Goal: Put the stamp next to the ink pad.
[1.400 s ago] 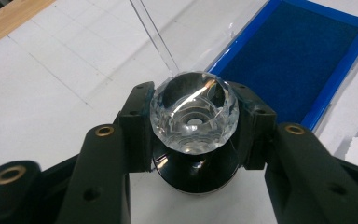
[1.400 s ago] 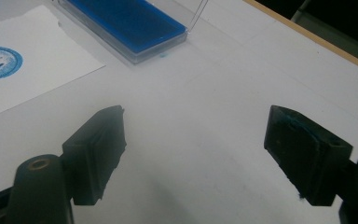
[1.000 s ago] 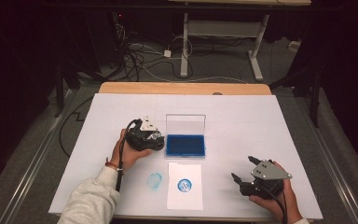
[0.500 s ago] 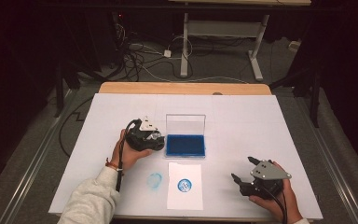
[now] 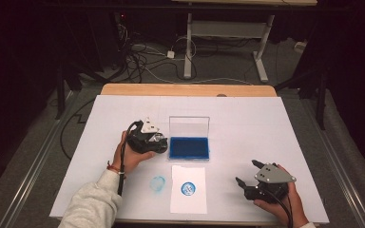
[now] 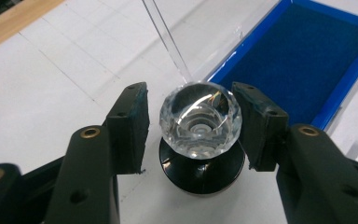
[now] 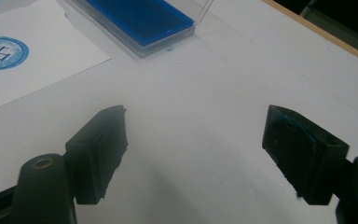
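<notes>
Hiding the stamp (image 6: 200, 140) in the high view, the left gripper (image 6: 190, 123) has just been opening, its jaws now loose around the crystal knob. Right gripper (image 7: 196, 149) gapes empty. The blue print (image 5: 188, 188) on the paper (image 5: 188, 204) is unreadable.

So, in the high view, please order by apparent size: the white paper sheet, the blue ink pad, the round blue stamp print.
1. white paper sheet
2. blue ink pad, only slightly smaller
3. round blue stamp print
</notes>
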Demonstrator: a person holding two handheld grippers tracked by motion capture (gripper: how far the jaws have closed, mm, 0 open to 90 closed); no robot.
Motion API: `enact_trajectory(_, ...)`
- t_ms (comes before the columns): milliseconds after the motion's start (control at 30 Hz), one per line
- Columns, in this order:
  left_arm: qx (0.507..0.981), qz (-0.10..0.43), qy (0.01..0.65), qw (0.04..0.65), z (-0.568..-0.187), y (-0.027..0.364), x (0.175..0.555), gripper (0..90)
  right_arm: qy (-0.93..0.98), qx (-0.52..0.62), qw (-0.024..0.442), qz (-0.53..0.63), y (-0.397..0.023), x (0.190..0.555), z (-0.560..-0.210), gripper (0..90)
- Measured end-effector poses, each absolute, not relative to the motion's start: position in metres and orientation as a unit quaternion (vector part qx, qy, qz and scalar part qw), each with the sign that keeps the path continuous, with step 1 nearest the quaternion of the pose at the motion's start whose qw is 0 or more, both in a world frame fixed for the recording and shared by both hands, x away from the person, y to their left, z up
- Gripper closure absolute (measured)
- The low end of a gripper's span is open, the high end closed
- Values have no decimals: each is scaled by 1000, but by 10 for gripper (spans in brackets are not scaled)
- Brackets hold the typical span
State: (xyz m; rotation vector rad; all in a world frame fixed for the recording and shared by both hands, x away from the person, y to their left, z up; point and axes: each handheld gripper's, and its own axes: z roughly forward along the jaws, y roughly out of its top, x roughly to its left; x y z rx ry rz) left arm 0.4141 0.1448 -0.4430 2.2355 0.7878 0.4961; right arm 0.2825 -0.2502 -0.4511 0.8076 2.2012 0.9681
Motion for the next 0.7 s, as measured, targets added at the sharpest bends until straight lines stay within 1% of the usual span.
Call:
enact_trajectory(100, 863, 200, 304, 350, -442, 144, 413, 449, 829, 303, 298, 365, -250, 283, -451, 223)
enact_trajectory(200, 860, 205, 303, 354, -440, 144, 412, 447, 828, 304, 297, 366, -250, 283, -451, 223)
enact_trajectory(467, 854, 215, 309, 359, -437, 144, 410, 349, 831, 300, 296, 364, -249, 283, -451, 223)
enact_trajectory(600, 846, 230, 319, 359, -436, 143, 409, 276, 830, 301, 296, 365, -250, 283, -451, 223)
enact_trajectory(700, 842, 227, 324, 366, -436, 143, 409, 214, 827, 303, 298, 369, -250, 282, -451, 223)
